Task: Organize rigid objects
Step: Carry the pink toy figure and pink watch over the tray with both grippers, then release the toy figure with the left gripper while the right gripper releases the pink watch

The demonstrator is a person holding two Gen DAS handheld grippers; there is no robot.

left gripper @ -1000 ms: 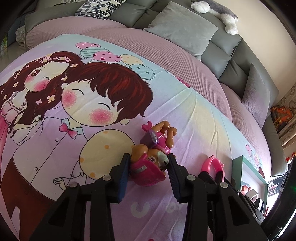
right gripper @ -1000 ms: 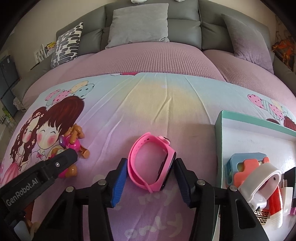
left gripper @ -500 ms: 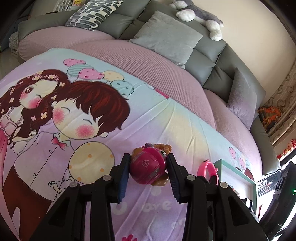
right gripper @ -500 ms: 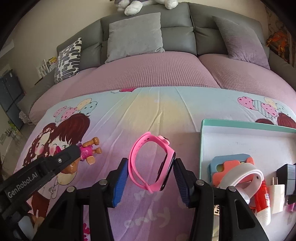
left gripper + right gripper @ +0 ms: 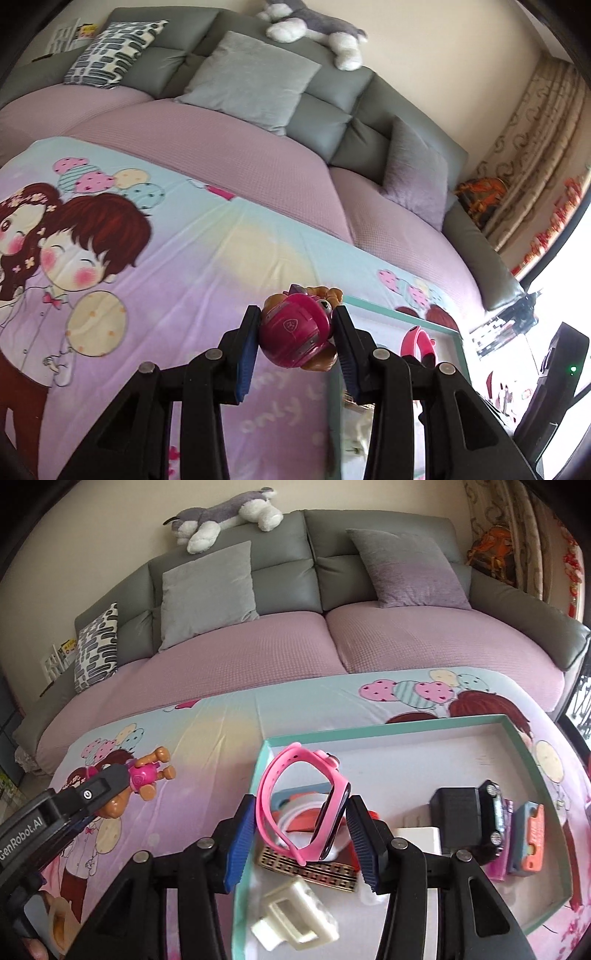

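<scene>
Sofa (image 5: 332, 646): we see it fill the upper half of both frames, grey back, mauve seat cover.
Cartoon sheet (image 5: 192, 258): we see it spread across the middle and lower left of the left wrist frame.
Teal tray (image 5: 388, 726): lower right of the right wrist frame; inside it we make out a black toy car (image 5: 493, 814), a black adapter (image 5: 456, 812), a white clip (image 5: 295, 915) and a patterned box (image 5: 314, 871).
Left gripper (image 5: 297, 341): lower centre of its frame; we see both pads pressed on the pink pup figure (image 5: 295, 332), which is lifted clear of the sheet.
Right gripper (image 5: 303, 834): lower centre of its frame; we see it clamped on the pink watch (image 5: 295, 801), held over the tray's left end, above the box.
</scene>
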